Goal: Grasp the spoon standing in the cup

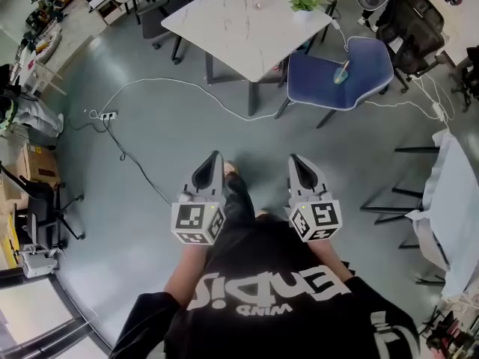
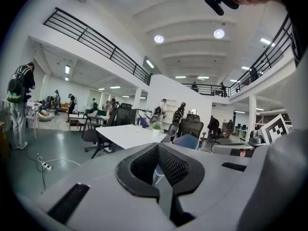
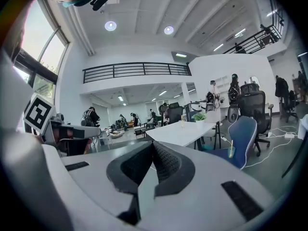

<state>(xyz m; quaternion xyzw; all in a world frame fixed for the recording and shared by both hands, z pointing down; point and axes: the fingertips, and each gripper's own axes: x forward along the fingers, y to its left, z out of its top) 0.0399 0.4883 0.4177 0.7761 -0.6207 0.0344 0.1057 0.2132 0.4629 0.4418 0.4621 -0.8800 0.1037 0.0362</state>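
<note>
A small teal cup (image 1: 341, 75) with a thin stick-like spoon standing in it sits on the seat of a blue chair (image 1: 352, 54). In the right gripper view, cup and spoon (image 3: 231, 151) show small at the right on that chair. A clear glass (image 1: 258, 0) with something thin in it stands on the white table (image 1: 239, 28). My left gripper (image 1: 215, 156) and right gripper (image 1: 294, 158) are held side by side at waist height, far short of chair and table. Both are shut, with nothing between the jaws. The left gripper (image 2: 158, 146) and right gripper (image 3: 153, 143) point toward the table.
A potted plant (image 1: 303, 0) stands on the table's far corner. A white cable (image 1: 187, 88) and a power strip (image 1: 107, 115) lie on the grey floor between me and the table. Black office chairs (image 1: 408, 21) stand at the back right, and a white-covered frame (image 1: 453, 200) at the right.
</note>
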